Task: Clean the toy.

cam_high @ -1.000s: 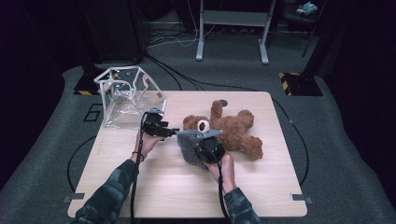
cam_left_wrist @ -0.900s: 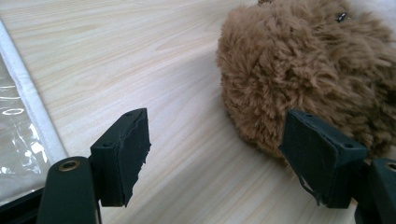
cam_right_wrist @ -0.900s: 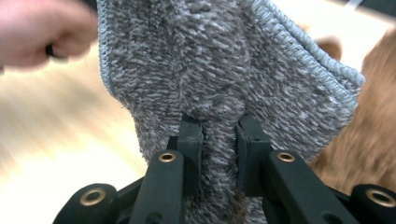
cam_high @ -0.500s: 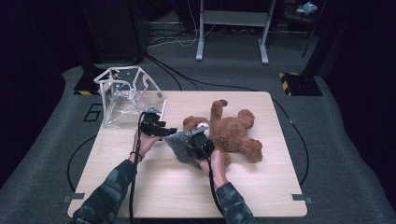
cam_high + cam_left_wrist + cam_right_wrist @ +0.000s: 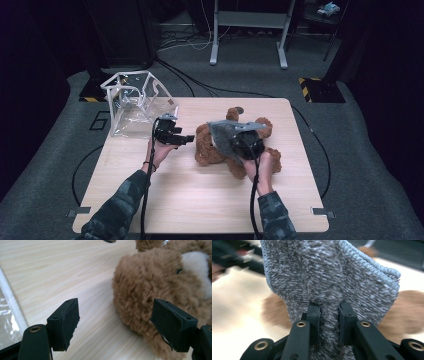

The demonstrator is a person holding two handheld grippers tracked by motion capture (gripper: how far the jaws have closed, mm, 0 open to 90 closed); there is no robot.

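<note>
Grey knitted cloth [image 5: 329, 282] sits pinched in the right gripper [image 5: 329, 312] over the brown teddy bear [image 5: 212, 145] at frame centre; the left gripper [image 5: 113, 322] gapes empty beside it.

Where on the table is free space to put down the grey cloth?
Bare wood runs along the near edge of the table, between the two forearms, and at the right edge beyond the teddy bear. The middle is crowded: bear, grey cloth and both grippers. The clear bag takes the far-left corner.

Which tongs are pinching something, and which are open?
The right tongs pinch the grey cloth tight between their jaws. The left tongs stand wide open beside the teddy bear, gripping nothing.
</note>
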